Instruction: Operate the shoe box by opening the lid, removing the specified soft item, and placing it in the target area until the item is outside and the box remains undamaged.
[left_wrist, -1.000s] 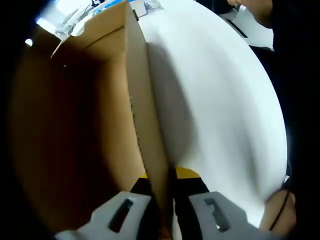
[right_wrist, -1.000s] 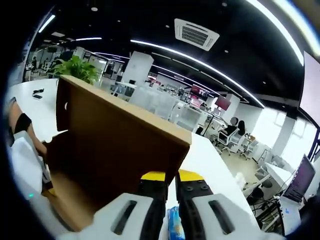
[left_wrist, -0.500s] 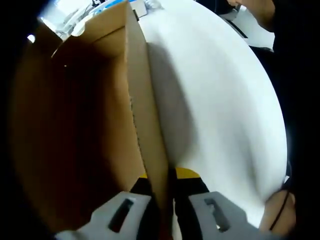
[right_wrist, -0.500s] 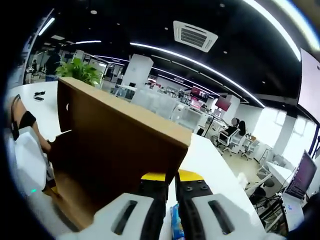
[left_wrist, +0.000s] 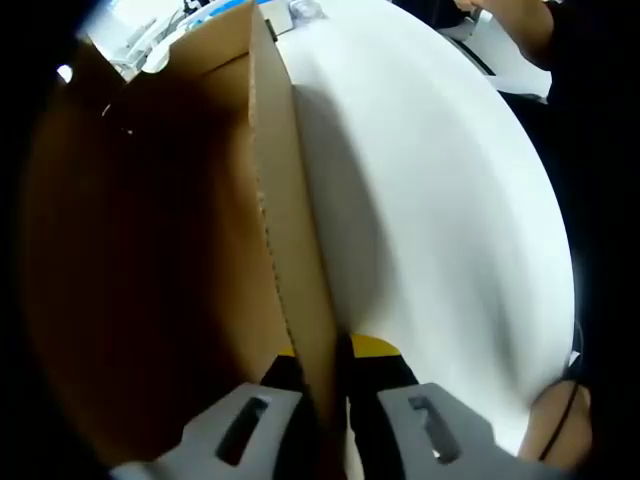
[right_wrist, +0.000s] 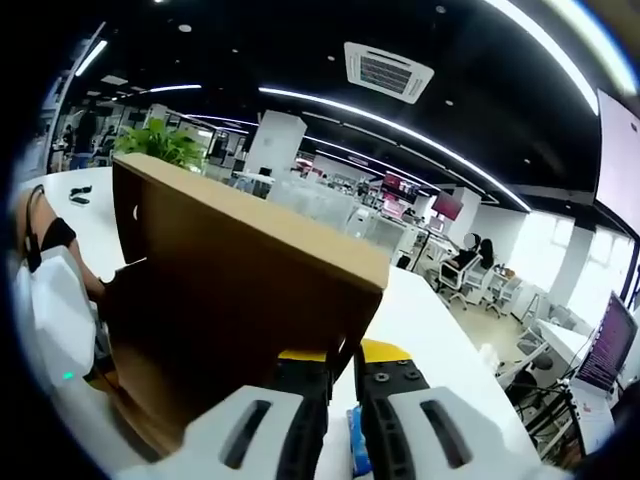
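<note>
In the left gripper view, the brown cardboard shoe box's side wall (left_wrist: 285, 220) runs up from the bottom, and my left gripper (left_wrist: 325, 375) is shut on its edge. The box's inside lies dark to the left of that wall. In the right gripper view the cardboard lid (right_wrist: 230, 280) stands raised, with my right gripper (right_wrist: 343, 375) shut on its near corner. A small blue thing (right_wrist: 353, 445) shows low between the right jaws; I cannot tell what it is. The left gripper's white body (right_wrist: 55, 320) sits at the box's far side.
The box rests on a white table (left_wrist: 440, 200) whose curved edge runs along the right. A person's hand (left_wrist: 558, 425) is at that edge. Small items (left_wrist: 300, 12) lie beyond the box. A plant (right_wrist: 160, 145) and office desks stand behind the lid.
The lid has tipped slightly nearer over the right jaws, and the box's inside looks darker in the left gripper view. Both grips are unchanged.
</note>
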